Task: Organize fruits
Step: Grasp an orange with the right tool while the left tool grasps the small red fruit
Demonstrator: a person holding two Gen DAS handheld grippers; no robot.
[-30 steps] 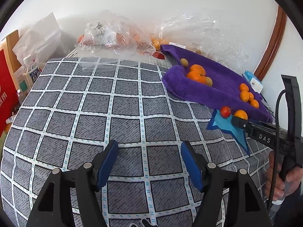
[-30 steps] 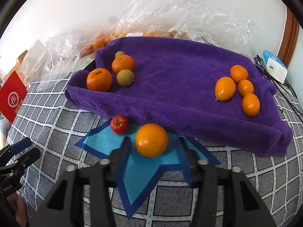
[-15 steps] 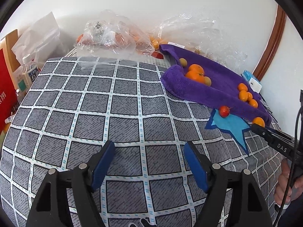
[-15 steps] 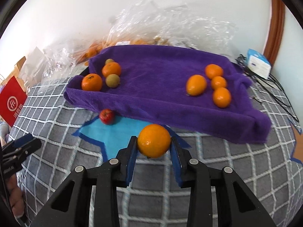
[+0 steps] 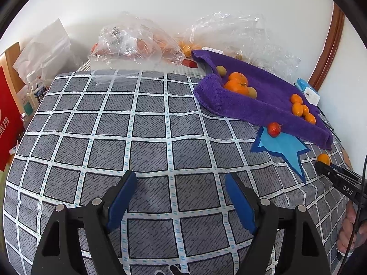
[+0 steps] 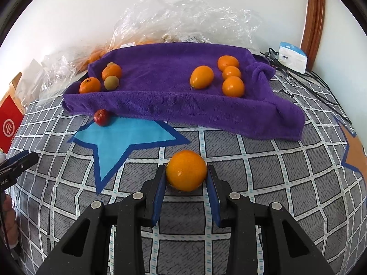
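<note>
Since the earlier frame, the orange (image 6: 186,170) has been carried off the blue star (image 6: 125,137), clamped in the right tongs (image 6: 186,178). Four oranges are grouped ahead-right on the purple towel (image 6: 160,100); a red fruit (image 6: 101,117) ahead-left is not yet sorted. The left tongs (image 5: 181,198) are held apart, empty.

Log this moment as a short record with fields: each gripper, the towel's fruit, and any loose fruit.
right gripper: shut on an orange
left gripper: open, holding nothing, over the checked cloth
purple towel: two oranges and two small green fruits at its left end, four oranges at its right end
red fruit: on the blue star, at the towel's edge
</note>
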